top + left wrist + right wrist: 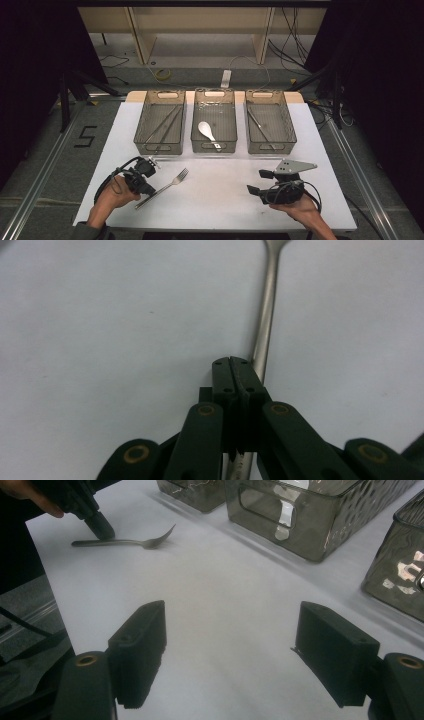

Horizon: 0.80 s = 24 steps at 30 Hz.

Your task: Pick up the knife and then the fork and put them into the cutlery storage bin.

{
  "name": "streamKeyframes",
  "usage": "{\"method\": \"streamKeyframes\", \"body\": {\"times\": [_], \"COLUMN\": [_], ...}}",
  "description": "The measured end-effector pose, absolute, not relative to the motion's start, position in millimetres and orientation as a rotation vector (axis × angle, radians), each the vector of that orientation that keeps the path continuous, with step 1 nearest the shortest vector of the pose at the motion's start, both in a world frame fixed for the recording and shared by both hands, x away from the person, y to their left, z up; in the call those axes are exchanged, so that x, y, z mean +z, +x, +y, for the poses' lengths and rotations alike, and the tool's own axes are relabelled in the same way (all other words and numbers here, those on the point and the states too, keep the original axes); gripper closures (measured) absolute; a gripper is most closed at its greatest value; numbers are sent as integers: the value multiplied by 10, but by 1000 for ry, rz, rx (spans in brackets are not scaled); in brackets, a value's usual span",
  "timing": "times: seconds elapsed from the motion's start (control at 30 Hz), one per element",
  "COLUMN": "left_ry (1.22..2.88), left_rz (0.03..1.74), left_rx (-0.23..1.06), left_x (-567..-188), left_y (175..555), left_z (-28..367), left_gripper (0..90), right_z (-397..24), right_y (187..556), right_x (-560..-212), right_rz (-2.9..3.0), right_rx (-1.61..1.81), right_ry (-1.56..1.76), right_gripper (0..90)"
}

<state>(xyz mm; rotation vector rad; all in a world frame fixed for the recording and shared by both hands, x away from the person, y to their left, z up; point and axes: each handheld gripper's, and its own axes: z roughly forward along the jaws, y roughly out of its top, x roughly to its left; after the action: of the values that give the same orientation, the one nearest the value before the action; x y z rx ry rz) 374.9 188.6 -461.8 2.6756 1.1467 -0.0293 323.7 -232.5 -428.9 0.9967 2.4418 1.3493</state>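
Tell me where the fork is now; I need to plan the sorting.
In the high view the fork lies on the white table, front left, before the left basket, its handle at the left tongs.

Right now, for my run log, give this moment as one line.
left tool: shut on fork handle | right tool: open, empty | spoon: middle basket
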Motion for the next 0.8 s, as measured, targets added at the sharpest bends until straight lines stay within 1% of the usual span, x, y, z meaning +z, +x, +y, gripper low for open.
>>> {"method": "streamKeyframes", "body": {"times": [0.13, 0.2, 0.37, 0.53, 0.6, 0.67, 0.7, 0.8], "left_ry": [2675, 2679, 2659, 2669, 2678, 2676, 2681, 2696], "left_rz": [1138, 1154, 1172, 1185, 1189, 1195, 1194, 1193], "left_rx": [-49, -16, -24, -24, -31, -34, -32, -23], "left_x": [-4618, -4603, -4546, -4555, -4569, -4585, -4591, -4606], "left_y": [3730, 3739, 3711, 3690, 3692, 3691, 3692, 3700], "left_z": [1860, 1866, 1819, 1739, 1727, 1718, 1714, 1702], "left_gripper": [887, 877, 672, 574, 558, 560, 566, 622], "right_z": [-2318, -2316, -2318, -2308, -2304, -2305, -2305, -2305], "right_y": [3238, 3236, 3240, 3239, 3238, 3239, 3240, 3241], "right_x": [-4291, -4293, -4291, -4294, -4299, -4297, -4297, -4297], "right_rz": [2453, 2454, 2454, 2462, 2466, 2464, 2464, 2464], "right_rx": [1341, 1340, 1340, 1337, 1329, 1334, 1335, 1334], "right_ry": [987, 985, 984, 985, 976, 978, 980, 978], "right_gripper": [292, 292, 292, 292, 292, 292, 292, 292]}}
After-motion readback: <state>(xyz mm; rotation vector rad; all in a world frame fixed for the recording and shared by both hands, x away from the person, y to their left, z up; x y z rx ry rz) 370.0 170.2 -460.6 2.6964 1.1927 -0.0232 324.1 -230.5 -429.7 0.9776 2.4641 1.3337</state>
